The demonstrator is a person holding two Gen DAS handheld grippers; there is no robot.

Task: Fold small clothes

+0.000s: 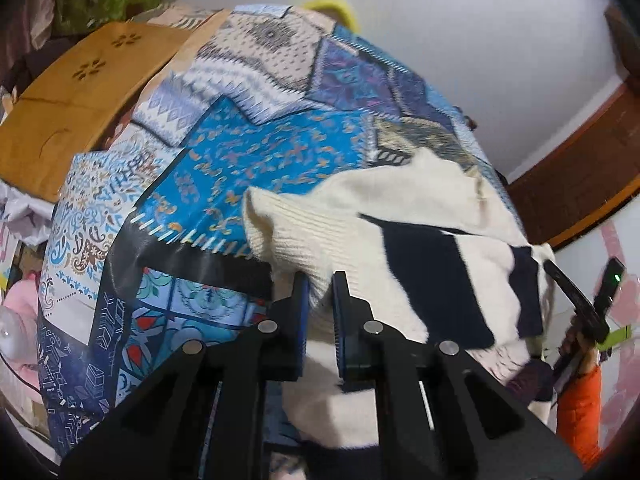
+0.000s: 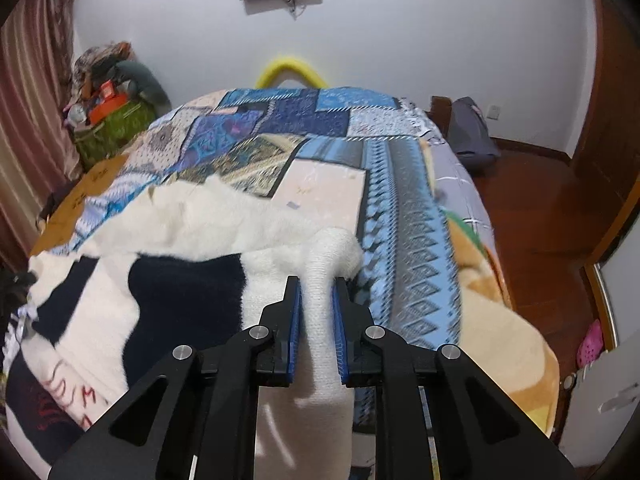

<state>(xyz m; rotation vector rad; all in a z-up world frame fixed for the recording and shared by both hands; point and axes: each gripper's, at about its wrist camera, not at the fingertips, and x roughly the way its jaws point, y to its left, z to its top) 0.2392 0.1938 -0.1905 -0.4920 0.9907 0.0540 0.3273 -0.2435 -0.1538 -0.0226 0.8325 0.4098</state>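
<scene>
A cream-and-navy sweater [image 1: 420, 240] is spread over the patchwork bedspread [image 1: 240, 152] near the bed's front edge; a ribbed cuff is clamped by the left claw [image 1: 320, 280] — the other ribbed sleeve end [image 2: 320, 300] is pinched in the right claw [image 2: 316, 284]; both cuffs are held raised.

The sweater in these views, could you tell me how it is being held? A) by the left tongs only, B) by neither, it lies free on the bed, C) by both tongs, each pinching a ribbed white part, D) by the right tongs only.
C: the left tongs and the right tongs each clamp ribbed white knit of the sweater.
</scene>
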